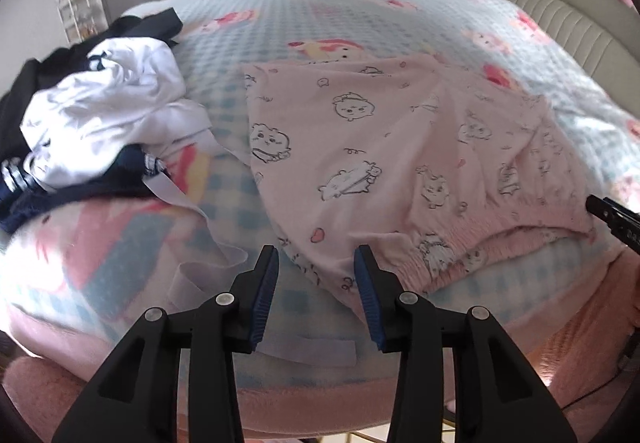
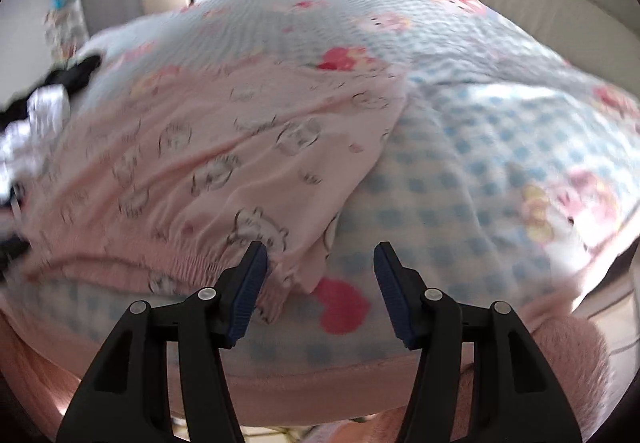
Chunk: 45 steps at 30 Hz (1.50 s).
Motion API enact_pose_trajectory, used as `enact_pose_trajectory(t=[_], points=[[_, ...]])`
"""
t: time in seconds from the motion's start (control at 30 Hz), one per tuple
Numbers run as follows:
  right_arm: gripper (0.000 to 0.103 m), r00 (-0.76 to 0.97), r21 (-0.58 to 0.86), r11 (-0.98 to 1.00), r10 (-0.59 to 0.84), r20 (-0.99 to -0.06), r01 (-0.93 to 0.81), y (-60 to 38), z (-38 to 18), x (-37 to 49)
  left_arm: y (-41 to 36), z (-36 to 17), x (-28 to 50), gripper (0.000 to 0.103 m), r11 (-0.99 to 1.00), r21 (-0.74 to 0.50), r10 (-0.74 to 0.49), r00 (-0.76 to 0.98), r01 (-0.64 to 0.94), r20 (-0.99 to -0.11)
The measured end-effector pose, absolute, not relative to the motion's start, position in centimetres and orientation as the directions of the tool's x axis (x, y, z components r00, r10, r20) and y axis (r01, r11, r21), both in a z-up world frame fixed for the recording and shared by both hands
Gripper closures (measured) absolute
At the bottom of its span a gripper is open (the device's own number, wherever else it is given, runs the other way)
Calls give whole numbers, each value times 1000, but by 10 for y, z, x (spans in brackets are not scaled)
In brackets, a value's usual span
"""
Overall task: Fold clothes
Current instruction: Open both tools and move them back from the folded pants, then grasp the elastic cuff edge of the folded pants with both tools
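Pink shorts (image 1: 400, 147) flat on bed (image 1: 320, 11), waistband nearest: left gripper (image 1: 316, 259) at one corner, right gripper (image 2: 320, 257) at the other, fingers spread, nothing pinched yet.

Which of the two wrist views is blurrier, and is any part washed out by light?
The right wrist view is blurrier: the prints on the pink garment smear, while they stay crisp in the left wrist view. In the left wrist view glare bleaches the blanket at lower left. Both views bulge with fisheye distortion and are dark at the corners.

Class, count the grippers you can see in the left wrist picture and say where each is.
2: the left gripper at bottom centre, open; the right gripper, only its tip, at the right edge.
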State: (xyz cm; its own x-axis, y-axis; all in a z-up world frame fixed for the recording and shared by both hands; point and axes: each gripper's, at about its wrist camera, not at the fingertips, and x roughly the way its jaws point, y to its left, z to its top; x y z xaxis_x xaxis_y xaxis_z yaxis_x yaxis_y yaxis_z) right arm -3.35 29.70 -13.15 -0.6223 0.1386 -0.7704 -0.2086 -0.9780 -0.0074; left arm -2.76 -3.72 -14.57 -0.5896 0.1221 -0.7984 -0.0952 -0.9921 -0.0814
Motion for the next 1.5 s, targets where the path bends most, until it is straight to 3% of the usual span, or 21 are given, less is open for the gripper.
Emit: enact_pose_trajectory(t=[0.13,0.27,0.37,0.43,0.63,0.7,0.8,0.93,1.1,1.3,1.33,1.5], points=[[47,-656,43,-984,81,-750,-172,296,-127,-27,-36,-152,-23,62,-979,-152,205,-576,-139,-792],[47,-683,34,-996,30,-730,-80,276,-126,-25,-31,-157,-26,62,-992,-62,114,-584,-109,-804],[47,-671,-69,-994,106,-734,-82,267,-130,-33,-37,-150,-28,62,-998,-35,54,-611,-44,-790],[52,-658,-48,-988,136,-741,-150,284,-133,-34,-47,-144,-29,62,-999,-52,43,-625,-5,-779],[51,-651,89,-952,130,-748,-292,334,-136,-21,-59,-144,-21,62,-976,-204,204,-611,-71,-765],[51,-677,170,-950,55,-734,-262,337,-132,-16,-53,-147,-16,62,-976,-195,214,-603,-98,-769],[51,-711,182,-971,-20,-703,-153,318,-121,-12,-49,-152,-15,62,-982,-165,186,-589,-89,-787],[50,-699,109,-994,-80,-711,3,280,-121,-9,-56,-158,-21,62,-970,-235,230,-554,-62,-800],[51,-614,-107,-994,100,-783,-26,254,-153,-22,-41,-170,-22,62,-962,-250,269,-497,-106,-825],[50,-631,-30,-991,104,-769,-127,280,-148,-21,-31,-168,-23,63,-970,-219,240,-524,-102,-817],[50,-626,-20,-990,102,-773,-137,283,-150,-21,-31,-166,-24,67,-973,-214,229,-538,-93,-811],[50,-681,45,-986,77,-728,-160,295,-138,-20,-26,-141,-25,70,-977,-189,208,-635,-98,-744]])
